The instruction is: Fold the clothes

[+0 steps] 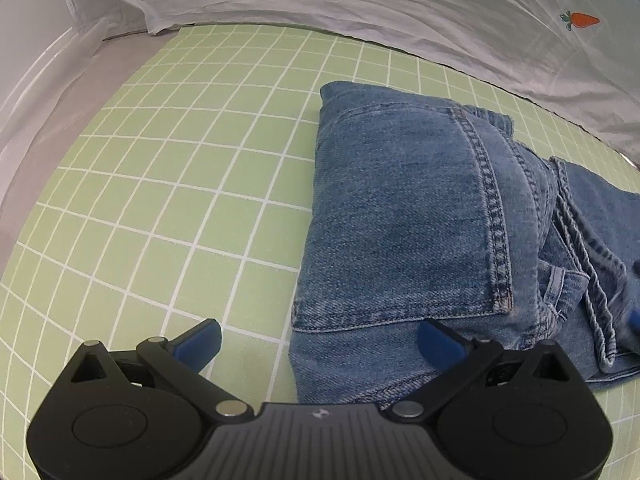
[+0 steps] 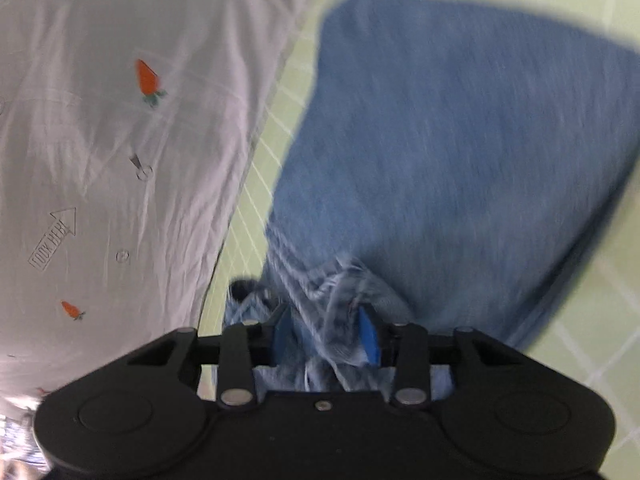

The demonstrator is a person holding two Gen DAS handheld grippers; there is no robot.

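Lying folded on the green grid mat (image 1: 168,184), the blue jeans (image 1: 404,216) occupy the right half of the left wrist view, back pocket facing up. The left edge of the folded stack runs nearly straight from far to near. To the left of that edge the mat is bare up to a pale border (image 1: 44,92) at the view's left side. The right side of the stack is uneven: hems and a belt loop bunch there, and a leg panel extends toward the view's right edge.

The left claw (image 1: 320,338) stands spread wide and holds nothing. Its right pad (image 1: 440,340) overlaps the near left corner of the denim; its left pad (image 1: 200,340) sits over bare mat. Contact with the fabric cannot be determined.

The right claw (image 2: 326,338) is clamped on a bunched hem portion of the jeans (image 2: 460,140), with fabric filling the gap between the blue pads (image 2: 368,336). This view is motion-blurred. A broad denim panel spreads away from the grip.

A white sheet with carrot prints (image 1: 400,4) borders the mat's far side, near the far edge of the jeans. In the right wrist view the same sheet (image 2: 120,140) fills the left side, with a narrow strip of mat (image 2: 256,184) between it and the denim.
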